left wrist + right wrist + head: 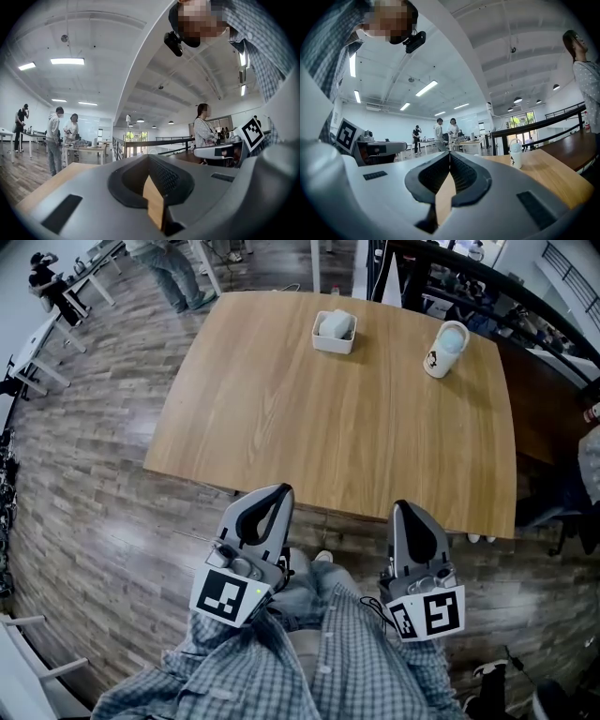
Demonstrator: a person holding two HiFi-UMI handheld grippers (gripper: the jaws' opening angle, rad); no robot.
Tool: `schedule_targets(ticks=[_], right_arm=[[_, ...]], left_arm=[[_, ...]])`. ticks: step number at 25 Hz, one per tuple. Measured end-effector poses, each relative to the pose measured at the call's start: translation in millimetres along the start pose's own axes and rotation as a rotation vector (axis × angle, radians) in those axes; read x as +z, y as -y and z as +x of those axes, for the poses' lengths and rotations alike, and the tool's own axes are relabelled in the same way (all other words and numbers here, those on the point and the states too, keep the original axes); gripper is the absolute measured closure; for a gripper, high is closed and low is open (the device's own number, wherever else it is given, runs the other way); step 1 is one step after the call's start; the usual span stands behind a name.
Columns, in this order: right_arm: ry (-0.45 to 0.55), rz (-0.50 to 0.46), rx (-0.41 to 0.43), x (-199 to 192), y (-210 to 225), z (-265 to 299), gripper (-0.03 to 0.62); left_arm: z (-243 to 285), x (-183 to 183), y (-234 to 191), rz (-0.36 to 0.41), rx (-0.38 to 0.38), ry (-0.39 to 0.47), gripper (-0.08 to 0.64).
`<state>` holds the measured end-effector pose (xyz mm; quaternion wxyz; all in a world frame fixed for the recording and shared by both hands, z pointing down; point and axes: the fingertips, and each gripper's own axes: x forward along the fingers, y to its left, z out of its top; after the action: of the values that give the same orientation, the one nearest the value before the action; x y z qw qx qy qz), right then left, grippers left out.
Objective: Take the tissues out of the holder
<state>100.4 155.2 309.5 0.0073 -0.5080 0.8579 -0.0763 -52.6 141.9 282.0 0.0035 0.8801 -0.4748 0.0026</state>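
Observation:
A white square tissue holder [334,332] with white tissue in it stands on the far part of the wooden table [309,418], right of centre. Both grippers hang below the table's near edge, over my lap and far from the holder. My left gripper [273,495] is shut with nothing in it; in its own view the left gripper [149,157] has its tips meeting over the table edge. My right gripper [412,513] is also shut and empty, and the right gripper [450,153] shows its tips touching. The holder does not appear in either gripper view.
A white bottle with a pale blue cap [445,348] stands at the table's far right, and the bottle [515,153] shows in the right gripper view. A dark railing [487,287] runs behind the table. People [55,138] stand at desks further back. A person [204,131] is at the right.

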Motion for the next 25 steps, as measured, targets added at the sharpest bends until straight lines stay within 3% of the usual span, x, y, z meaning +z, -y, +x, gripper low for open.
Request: schedule_targets(ticks=[3,10,25], right_arm=[[0.0,0.002,-0.02,-0.2,6.8,-3.7,0.581],[-0.005,0.01,-0.049,-2.5,20.3,-0.1,0.581],[0.008,-0.003,-0.059,9.2,41.4,65.0,0.581]], left_arm=[[5.0,-6.4,4.5,0.026,-0.022,-0.039,0.554],[21.0,-6.8,-0.6,0.02,-0.027,-0.024,0.554],[79.4,0.2,-50.6,0.011,-0.042,0.003,0.554]])
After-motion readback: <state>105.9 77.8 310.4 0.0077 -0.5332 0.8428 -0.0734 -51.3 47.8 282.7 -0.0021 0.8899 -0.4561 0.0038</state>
